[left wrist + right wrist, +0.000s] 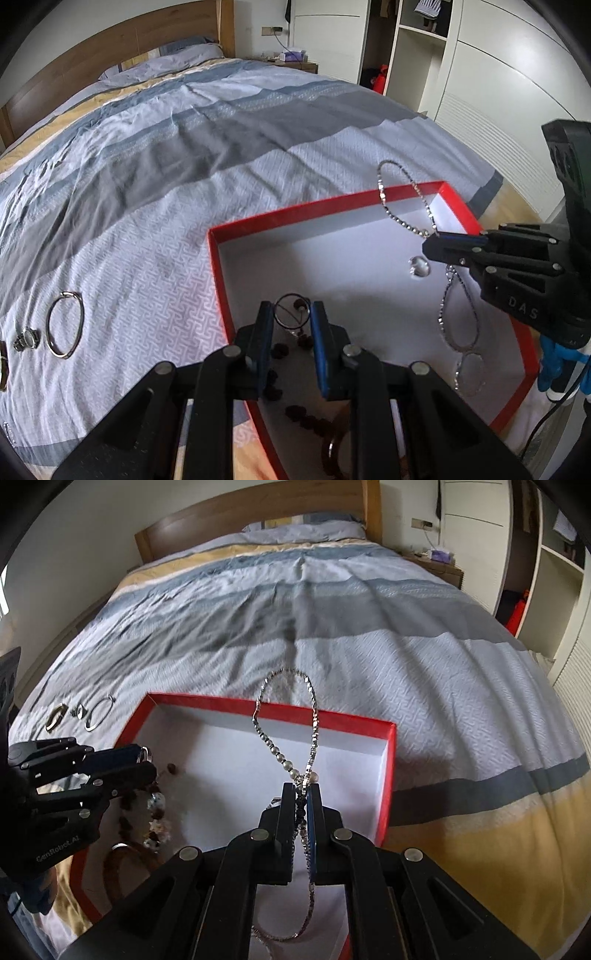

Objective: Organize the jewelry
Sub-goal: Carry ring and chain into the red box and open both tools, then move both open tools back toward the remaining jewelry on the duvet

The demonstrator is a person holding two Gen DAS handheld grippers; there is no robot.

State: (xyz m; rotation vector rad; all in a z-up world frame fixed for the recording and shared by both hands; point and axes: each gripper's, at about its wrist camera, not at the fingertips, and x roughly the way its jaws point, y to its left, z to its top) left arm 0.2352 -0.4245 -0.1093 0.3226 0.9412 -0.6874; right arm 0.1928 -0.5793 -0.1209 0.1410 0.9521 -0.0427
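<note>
Right tongs (pixel 302 794), clamped on a silver necklace (pixel 286 716), hang it directly above the red box (pixel 388 775), chain dangling vertically into it. Left tongs (pixel 291 321), partly open, straddle a thin ring (pixel 291 310) inside the box's near-left corner.

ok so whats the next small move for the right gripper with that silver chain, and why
Probably lower the right gripper and then open it. It is shut on the silver beaded chain necklace, which dangles over the white floor of the red-rimmed box, so it should drop inside, apart from the left gripper.
</note>
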